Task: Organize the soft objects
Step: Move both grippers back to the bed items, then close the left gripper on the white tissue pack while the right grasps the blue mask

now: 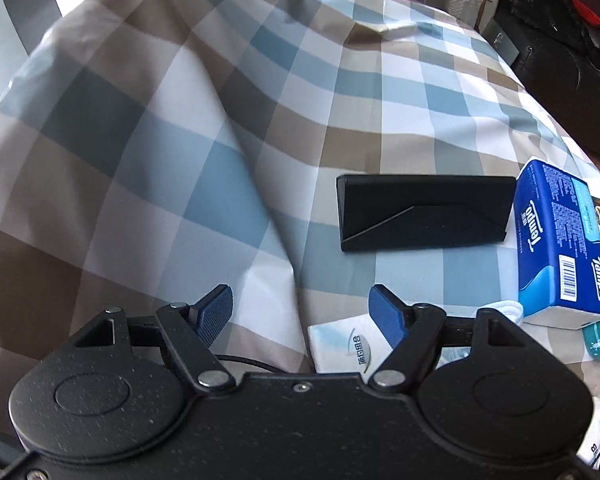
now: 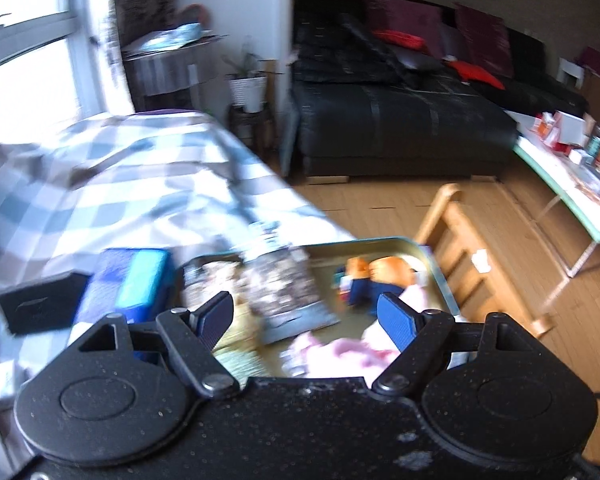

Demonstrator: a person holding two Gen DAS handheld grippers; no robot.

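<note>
My left gripper [image 1: 302,314] is open and empty above a checked blue, brown and white bedcover [image 1: 228,128]. A white tissue packet [image 1: 342,346] lies just under its right finger. A black case [image 1: 424,212] and a blue tissue pack [image 1: 560,244] lie ahead to the right. My right gripper [image 2: 308,318] is open and empty above a green tray [image 2: 432,258] holding soft things: a pink cloth [image 2: 340,354], an orange and blue toy [image 2: 380,276], a patterned pouch [image 2: 284,288] and a yellow-green cloth [image 2: 236,354]. The right wrist view is blurred.
The bedcover bulges high at the left. In the right wrist view the black case [image 2: 40,308] and blue tissue pack [image 2: 132,288] sit left of the tray. A wooden chair [image 2: 472,248], a black sofa [image 2: 400,120] and a cluttered table [image 2: 572,176] stand beyond the bed.
</note>
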